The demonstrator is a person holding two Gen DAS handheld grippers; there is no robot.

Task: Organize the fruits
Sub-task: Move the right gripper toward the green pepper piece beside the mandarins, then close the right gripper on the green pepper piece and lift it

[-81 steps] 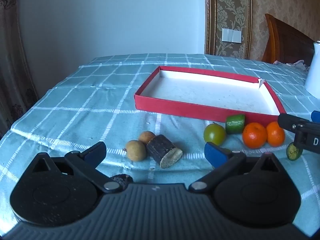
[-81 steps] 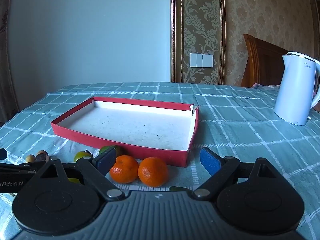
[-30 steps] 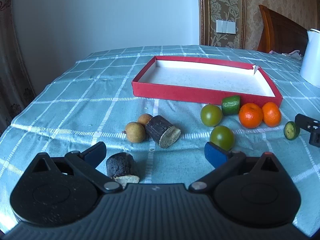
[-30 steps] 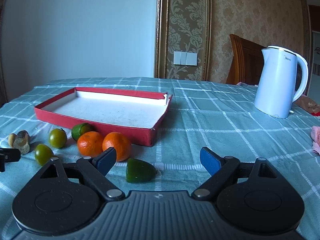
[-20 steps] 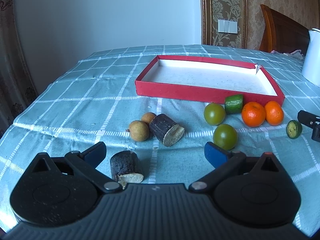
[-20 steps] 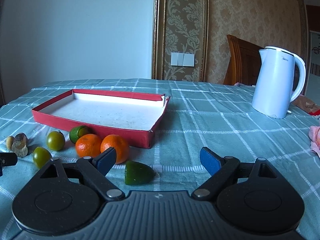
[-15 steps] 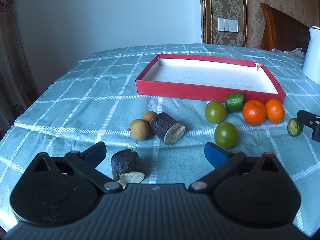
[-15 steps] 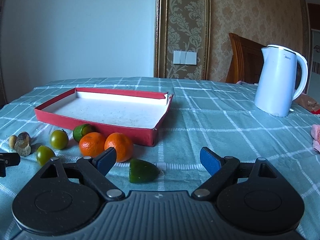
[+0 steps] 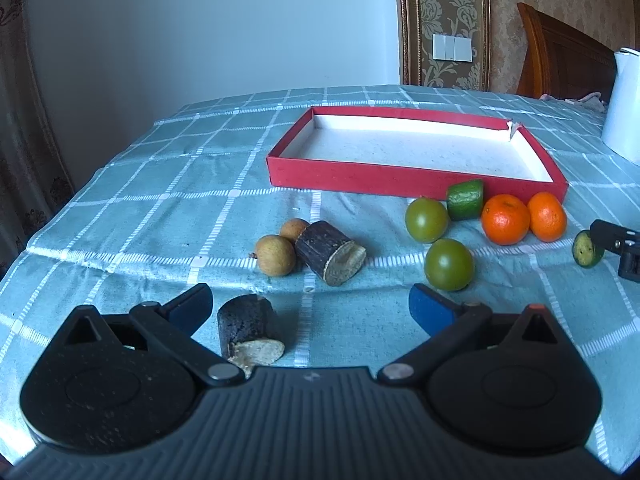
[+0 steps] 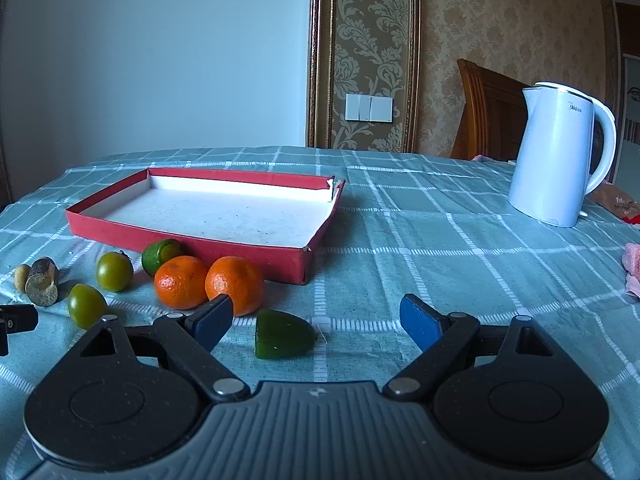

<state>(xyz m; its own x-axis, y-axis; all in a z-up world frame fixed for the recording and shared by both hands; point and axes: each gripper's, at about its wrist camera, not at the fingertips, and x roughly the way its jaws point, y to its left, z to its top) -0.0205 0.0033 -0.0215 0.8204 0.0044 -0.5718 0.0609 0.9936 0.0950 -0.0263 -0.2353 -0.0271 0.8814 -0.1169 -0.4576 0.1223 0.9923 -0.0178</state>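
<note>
An empty red tray [image 9: 416, 179] [image 10: 192, 240] with a white floor lies on the checked tablecloth. Along its near side sit two oranges [image 9: 505, 219] [image 10: 234, 283], two green round fruits [image 9: 449, 264] [image 10: 86, 305], a green cut piece [image 9: 465, 199], two brown longans [image 9: 275, 255] and two dark sugarcane chunks [image 9: 330, 252]. One chunk [image 9: 248, 330] lies just ahead of my left gripper [image 9: 310, 307], which is open and holds nothing. A green wedge [image 10: 282, 339] lies between the fingers of my right gripper [image 10: 316, 320], also open.
A white electric kettle [image 10: 558, 154] stands at the back right of the table. A pink cloth [image 10: 632, 266] lies at the right edge. A wooden chair back [image 10: 486, 114] and wall are behind. The table edge falls off on the left [image 9: 36, 236].
Both grippers have drawn back from the tray since 2.7 s ago, so more fruit shows. In the last second they shifted only slightly. Jaws stayed open.
</note>
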